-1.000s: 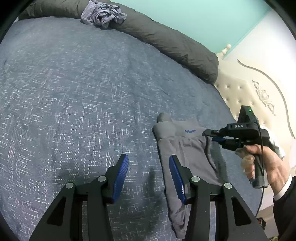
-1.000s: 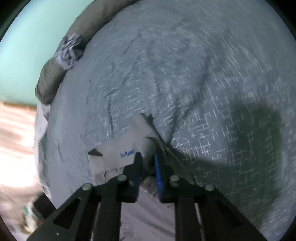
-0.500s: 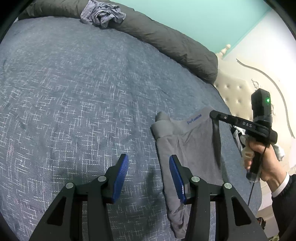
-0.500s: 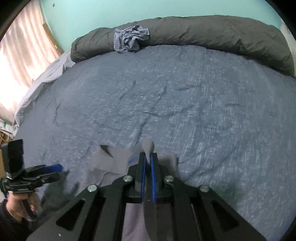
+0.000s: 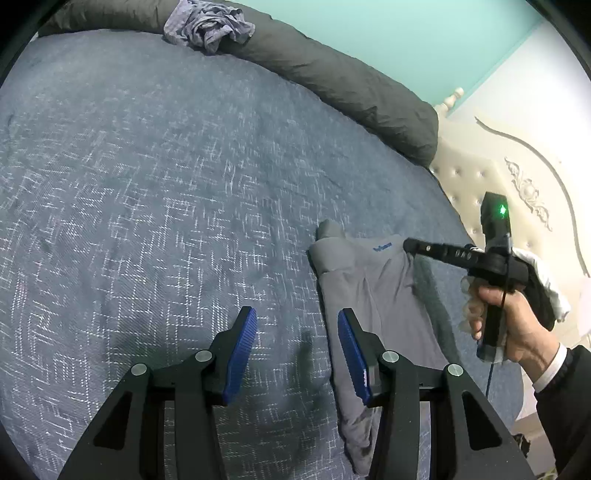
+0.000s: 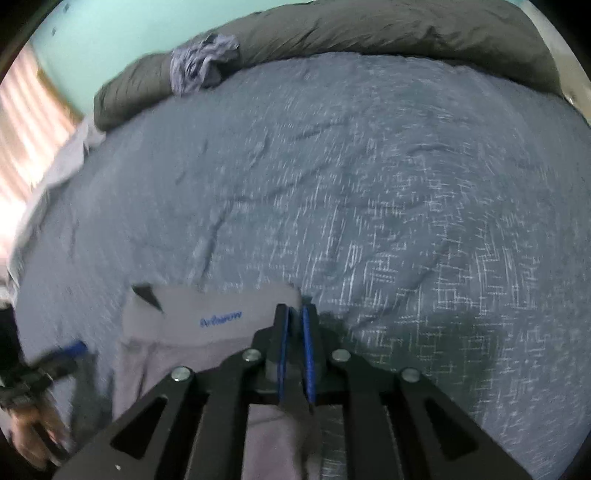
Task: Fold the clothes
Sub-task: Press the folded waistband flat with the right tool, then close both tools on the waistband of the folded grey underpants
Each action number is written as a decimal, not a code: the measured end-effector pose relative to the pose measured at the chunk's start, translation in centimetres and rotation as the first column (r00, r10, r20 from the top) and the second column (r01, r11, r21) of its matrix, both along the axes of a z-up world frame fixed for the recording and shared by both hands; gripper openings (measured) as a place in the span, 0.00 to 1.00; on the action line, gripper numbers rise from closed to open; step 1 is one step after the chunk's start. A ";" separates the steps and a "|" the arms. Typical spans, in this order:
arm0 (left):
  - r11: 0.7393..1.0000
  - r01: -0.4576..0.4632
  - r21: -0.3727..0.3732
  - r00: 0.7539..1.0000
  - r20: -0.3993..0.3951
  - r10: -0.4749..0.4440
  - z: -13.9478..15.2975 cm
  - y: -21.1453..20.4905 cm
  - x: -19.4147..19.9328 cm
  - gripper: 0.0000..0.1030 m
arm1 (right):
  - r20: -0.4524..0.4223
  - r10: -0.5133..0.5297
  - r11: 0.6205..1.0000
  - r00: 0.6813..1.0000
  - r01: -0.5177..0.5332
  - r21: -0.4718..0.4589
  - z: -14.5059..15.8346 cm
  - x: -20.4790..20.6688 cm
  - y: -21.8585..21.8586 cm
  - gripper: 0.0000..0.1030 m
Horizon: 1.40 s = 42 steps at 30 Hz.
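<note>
The grey garment [image 5: 373,295] lies lengthwise on the bed [image 5: 147,184], waistband end farthest from the empty, parted left gripper [image 5: 297,347]; the right gripper [image 6: 295,325], jaws just opening, is at that waistband corner.

The bed cover [image 5: 155,192] is slate blue, flecked with white crosshatch. The folded garment [image 5: 373,291] is plain grey with small blue lettering. A dark grey bolster [image 5: 332,74] carries a crumpled lavender-grey cloth [image 5: 208,24]; the wall [image 5: 406,33] is mint green.
</note>
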<state>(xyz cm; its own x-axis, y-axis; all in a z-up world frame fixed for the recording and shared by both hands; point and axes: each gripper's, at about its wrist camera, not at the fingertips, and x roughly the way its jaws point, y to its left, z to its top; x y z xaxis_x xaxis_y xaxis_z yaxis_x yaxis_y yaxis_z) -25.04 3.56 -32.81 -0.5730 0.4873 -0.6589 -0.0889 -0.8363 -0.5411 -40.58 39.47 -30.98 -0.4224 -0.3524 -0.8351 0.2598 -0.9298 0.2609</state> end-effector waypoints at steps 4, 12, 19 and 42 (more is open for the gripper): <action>1.000 0.006 0.003 1.000 0.004 -0.006 -0.2 0.2 -0.2 0.48 | 0.025 -0.026 0.992 0.999 0.029 -0.122 0.4 -0.6 0.6 0.29; 1.000 0.013 0.025 1.000 0.021 -0.013 -0.9 0.6 -1.2 0.47 | 0.045 0.042 0.999 0.998 -0.041 -0.025 -0.2 -0.6 -1.4 0.14; 0.999 0.026 0.040 0.999 0.047 -0.027 -1.5 2.1 -4.4 0.47 | -0.008 0.046 0.997 0.999 -0.047 -0.057 0.7 0.3 -0.6 0.08; 0.991 0.009 0.135 0.998 0.055 -0.017 -2.2 3.6 -10.0 0.06 | -0.049 0.059 0.993 0.997 -0.064 -0.098 0.7 0.7 -0.3 0.07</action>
